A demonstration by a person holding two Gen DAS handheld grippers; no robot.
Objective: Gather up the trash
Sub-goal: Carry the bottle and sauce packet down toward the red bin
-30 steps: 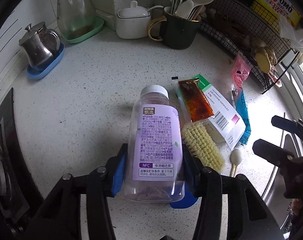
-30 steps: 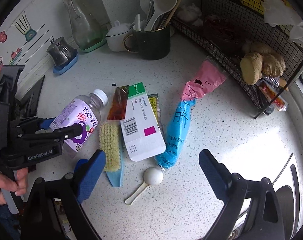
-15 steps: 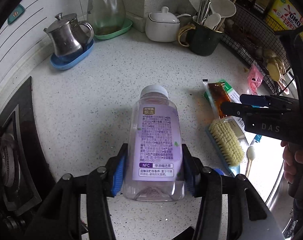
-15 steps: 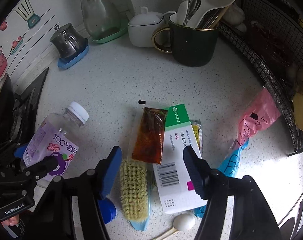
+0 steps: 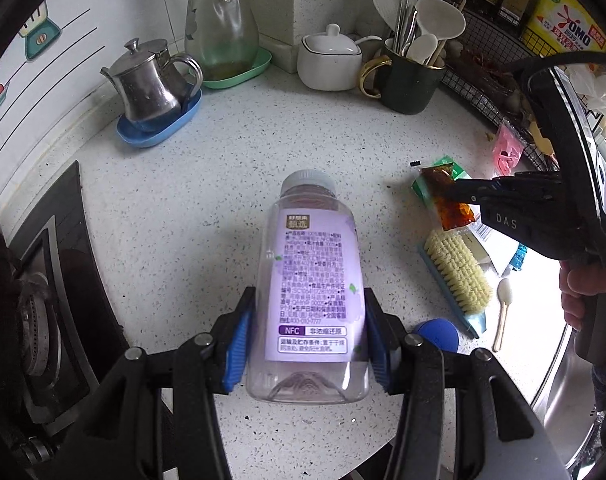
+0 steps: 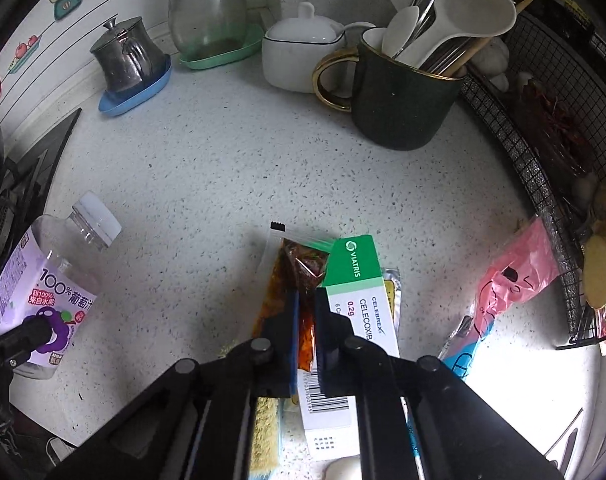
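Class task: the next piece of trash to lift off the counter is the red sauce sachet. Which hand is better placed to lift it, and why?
Right. The right gripper is shut on the sauce sachet, which lies partly on the medicine box. The left gripper is already occupied, clamping the juice bottle.
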